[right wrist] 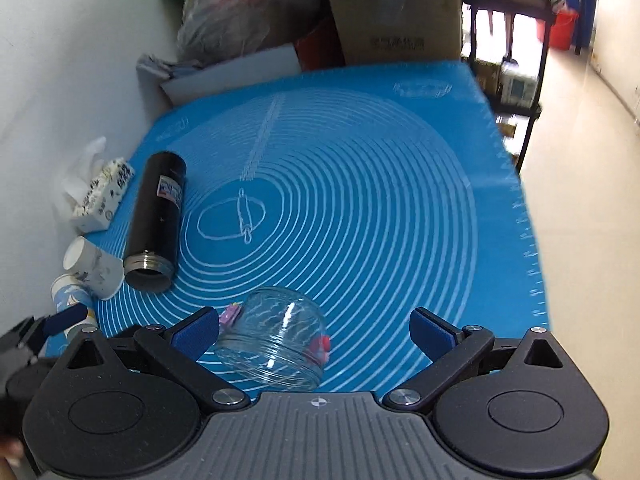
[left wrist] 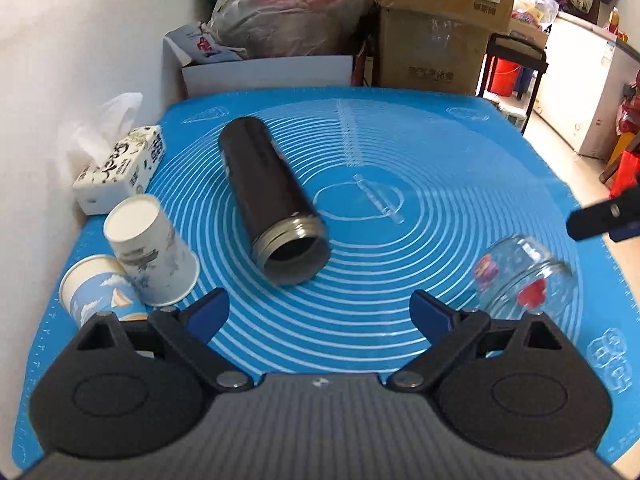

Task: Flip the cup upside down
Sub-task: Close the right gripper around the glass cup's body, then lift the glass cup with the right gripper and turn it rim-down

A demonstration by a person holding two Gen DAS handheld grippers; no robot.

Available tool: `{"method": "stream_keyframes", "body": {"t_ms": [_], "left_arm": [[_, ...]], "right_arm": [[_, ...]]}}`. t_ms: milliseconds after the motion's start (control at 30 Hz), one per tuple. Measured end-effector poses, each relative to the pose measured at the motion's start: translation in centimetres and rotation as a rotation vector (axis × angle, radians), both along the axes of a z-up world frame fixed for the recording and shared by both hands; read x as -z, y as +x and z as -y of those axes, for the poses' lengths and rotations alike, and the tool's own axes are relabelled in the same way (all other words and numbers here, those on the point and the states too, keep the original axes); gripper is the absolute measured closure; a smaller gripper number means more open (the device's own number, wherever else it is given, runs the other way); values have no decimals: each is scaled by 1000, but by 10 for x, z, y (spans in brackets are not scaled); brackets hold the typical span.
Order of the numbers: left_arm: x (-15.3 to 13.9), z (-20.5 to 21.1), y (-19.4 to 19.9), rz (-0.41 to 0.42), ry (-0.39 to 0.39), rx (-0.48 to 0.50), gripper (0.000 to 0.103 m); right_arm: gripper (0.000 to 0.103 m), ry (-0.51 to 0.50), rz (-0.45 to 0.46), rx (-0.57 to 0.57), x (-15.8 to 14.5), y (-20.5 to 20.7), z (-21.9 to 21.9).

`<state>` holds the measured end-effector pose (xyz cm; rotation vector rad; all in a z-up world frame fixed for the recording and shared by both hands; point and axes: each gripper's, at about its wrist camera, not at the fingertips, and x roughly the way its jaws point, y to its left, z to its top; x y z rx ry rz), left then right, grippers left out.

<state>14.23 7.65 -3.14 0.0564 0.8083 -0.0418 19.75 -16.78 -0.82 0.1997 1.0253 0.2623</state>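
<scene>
A clear glass cup (right wrist: pixel 276 340) with red and pink prints lies on its side on the blue mat (right wrist: pixel 360 208), its mouth towards the camera. It lies between the fingers of my right gripper (right wrist: pixel 316 334), nearer the left finger; the jaws are wide open and not touching it. In the left wrist view the same glass cup (left wrist: pixel 524 280) lies at the right, beyond my open, empty left gripper (left wrist: pixel 320 316). A finger of the right gripper (left wrist: pixel 600 216) shows at the right edge.
A black thermos (left wrist: pixel 272 200) without lid lies on its side mid-mat. Two paper cups (left wrist: pixel 152 252) (left wrist: pixel 96 292) stand upside down at the left beside a tissue pack (left wrist: pixel 120 168). Boxes and bags (left wrist: pixel 432 28) stand behind the mat. A wall runs along the left.
</scene>
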Motion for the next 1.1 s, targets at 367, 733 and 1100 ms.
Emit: {"method": "stream_keyframes", "body": {"t_ms": [367,733,1100], "left_arm": [[22,-18,0,-36,-71,28,7],[29,-23,2,-48,-94,23,7],[30,-23,4,-53,-102,19,7]], "right_arm": [[9,-1,-217,-21,28,53,-32],[16,48,-386,-43,63,76,-51],[21,142,-408,-55,79,78,-48]]}}
